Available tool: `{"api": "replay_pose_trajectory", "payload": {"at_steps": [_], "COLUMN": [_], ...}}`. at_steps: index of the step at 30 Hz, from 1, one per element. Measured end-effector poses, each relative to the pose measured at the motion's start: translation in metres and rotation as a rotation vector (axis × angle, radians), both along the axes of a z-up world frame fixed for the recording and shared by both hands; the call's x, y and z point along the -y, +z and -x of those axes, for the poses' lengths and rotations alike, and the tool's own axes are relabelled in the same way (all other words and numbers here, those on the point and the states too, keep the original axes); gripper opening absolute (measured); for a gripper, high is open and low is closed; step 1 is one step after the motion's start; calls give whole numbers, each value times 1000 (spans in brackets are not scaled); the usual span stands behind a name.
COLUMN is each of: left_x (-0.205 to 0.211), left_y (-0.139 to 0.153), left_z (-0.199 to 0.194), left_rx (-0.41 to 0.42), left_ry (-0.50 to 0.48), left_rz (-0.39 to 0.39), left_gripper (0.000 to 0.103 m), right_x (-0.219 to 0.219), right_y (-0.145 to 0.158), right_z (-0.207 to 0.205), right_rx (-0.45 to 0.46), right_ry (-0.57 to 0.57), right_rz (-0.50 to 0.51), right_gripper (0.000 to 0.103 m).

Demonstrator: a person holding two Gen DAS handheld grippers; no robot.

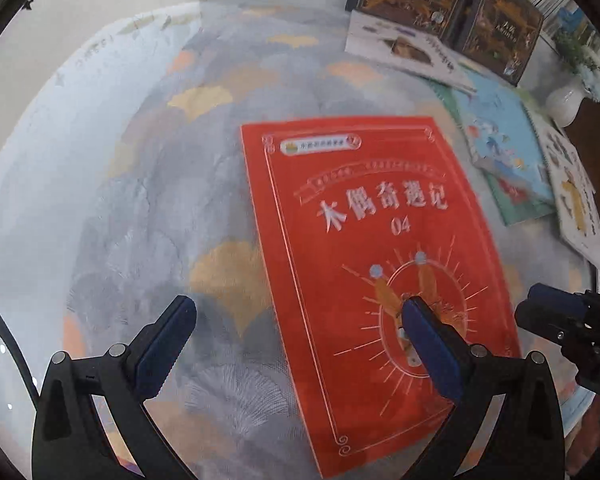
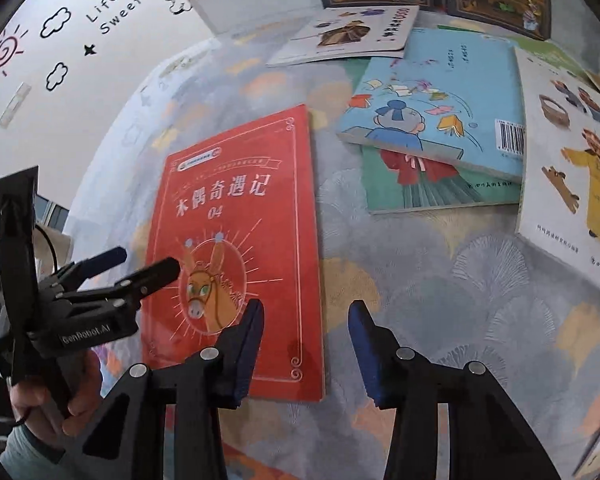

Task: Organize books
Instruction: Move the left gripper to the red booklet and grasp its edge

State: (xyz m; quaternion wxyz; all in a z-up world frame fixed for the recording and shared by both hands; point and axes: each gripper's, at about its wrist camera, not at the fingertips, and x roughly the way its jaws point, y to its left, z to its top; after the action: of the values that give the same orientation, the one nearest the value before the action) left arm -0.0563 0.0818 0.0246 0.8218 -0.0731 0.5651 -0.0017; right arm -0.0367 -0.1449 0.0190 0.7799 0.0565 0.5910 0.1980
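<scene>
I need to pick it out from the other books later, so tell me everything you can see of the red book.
The red book is a thin softcover with a glossy red cover, a pale ornate border, white Chinese title characters, "04", and a donkey head in a rayed oval. It lies closed, face up and flat on the patterned cloth, angled, apart from the other books. No gripper visibly grips it; both hover over its lower part.

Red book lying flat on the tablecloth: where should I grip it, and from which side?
Take the red book by its long right edge, coming from the bare cloth side with the right gripper. It lies flat; that edge is free, other books lie apart.
</scene>
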Motion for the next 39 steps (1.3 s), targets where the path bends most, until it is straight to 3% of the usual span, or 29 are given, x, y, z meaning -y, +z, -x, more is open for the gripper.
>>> {"api": "replay_pose_trajectory", "payload": {"at_steps": [9,13,22,30,35,39], "left_x": [0,12,9,9,11,14], "left_y": [-4,-7,-8,-9,-9,-9], "left_z": [14,19,10,17,21,28], "left_rx": [-1,1,-65,-14,1,96], "left_ry": [-34,-76,-38,-4,-3,7], "left_rz": [43,-46,-27,-32,-35,-53], "left_gripper": [102,103,103,103,103,103], "right_x": [-22,-22,-15,-17,-18,-19], "right_y": [-12,-12,-11,-9,-12,-12], "right_z": [1,0,5,11,10,11], "right_rx": [47,48,32,41,29,41], "right_ry": [16,5,-20,-2,-7,13], "right_rz": [123,129,106,125,80,83], "right_gripper": [44,44,44,49,57,57]}}
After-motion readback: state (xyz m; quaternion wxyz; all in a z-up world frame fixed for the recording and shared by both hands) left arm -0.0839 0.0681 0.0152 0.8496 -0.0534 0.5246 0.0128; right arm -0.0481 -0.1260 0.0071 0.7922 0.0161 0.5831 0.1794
